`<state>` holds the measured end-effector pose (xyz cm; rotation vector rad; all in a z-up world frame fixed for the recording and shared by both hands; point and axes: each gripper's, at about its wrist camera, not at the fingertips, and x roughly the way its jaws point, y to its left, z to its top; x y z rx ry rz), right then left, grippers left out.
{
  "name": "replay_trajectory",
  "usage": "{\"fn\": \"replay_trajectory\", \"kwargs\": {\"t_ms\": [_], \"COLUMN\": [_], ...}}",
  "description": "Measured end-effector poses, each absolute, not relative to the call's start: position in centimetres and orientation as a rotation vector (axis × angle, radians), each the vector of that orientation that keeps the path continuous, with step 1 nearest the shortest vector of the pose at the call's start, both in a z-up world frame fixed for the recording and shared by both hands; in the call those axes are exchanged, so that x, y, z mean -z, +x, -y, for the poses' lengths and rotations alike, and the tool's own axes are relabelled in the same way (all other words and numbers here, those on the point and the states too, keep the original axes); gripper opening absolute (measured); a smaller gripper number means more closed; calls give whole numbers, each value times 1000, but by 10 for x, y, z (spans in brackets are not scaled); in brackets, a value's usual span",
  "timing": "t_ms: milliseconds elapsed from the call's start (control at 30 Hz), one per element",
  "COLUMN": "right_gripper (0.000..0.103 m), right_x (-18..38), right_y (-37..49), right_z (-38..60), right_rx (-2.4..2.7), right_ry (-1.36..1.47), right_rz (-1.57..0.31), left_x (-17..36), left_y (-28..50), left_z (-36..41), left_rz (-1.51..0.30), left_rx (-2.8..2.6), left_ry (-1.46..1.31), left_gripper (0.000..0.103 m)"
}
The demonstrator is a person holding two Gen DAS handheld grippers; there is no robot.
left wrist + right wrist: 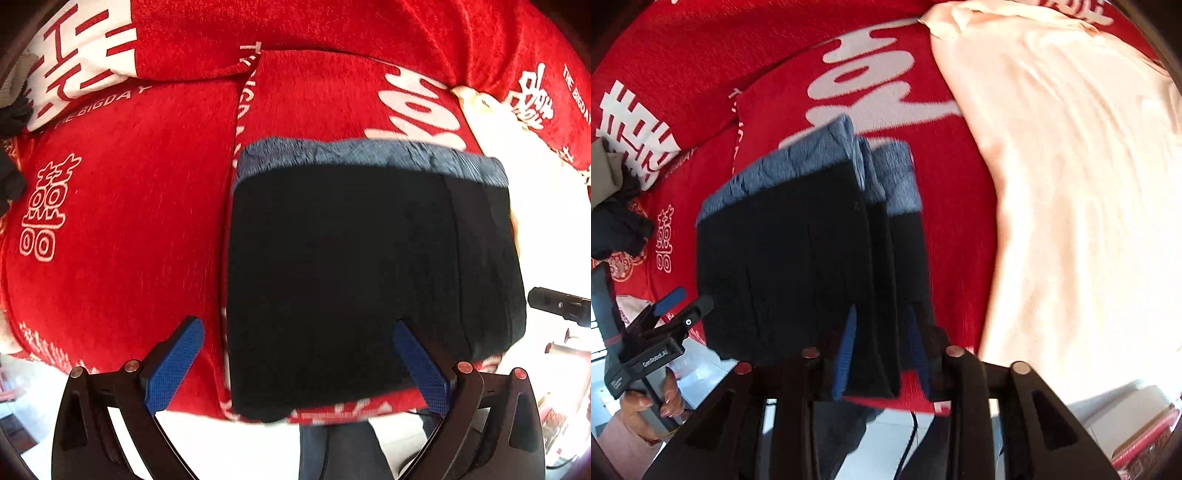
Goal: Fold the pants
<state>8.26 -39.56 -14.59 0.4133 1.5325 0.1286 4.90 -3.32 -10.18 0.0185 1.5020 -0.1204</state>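
The black pants (351,266) lie folded in a thick rectangle on the red cover, with a blue-grey fleecy lining (362,153) showing along the far edge. My left gripper (299,365) is open and empty, hovering over the pants' near left corner. In the right wrist view the pants (790,258) show stacked layers. My right gripper (882,354) is shut on the near right edge of the folded layers. The left gripper (668,306) shows at the left of the right wrist view, held by a hand.
A red cover with white characters (122,206) spreads over the surface. A pale peach garment (1071,177) lies to the right of the pants. A dark crumpled cloth (620,225) sits at the far left. The near edge drops to a pale floor (229,450).
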Motion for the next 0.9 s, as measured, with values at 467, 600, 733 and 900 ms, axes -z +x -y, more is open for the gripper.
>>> {"fn": "replay_trajectory", "kwargs": {"t_ms": [467,600,733,900], "right_gripper": [82,87,88,88], "right_x": [103,91,85,73], "right_y": [38,35,33,29], "right_z": [357,354,354,357], "right_rx": [-104,-91,-91,-92], "right_ry": [378,326,266,238], "right_rz": [-1511,-1489,-1493,-1484], "left_x": [62,49,41,28], "left_y": [32,28,20,6], "left_z": [58,65,70,72], "left_rz": [-1476,-1454,-1449,-1457], "left_rx": [139,114,66,34], "left_ry": [108,92,73,58], "left_gripper": [103,103,103,103]}}
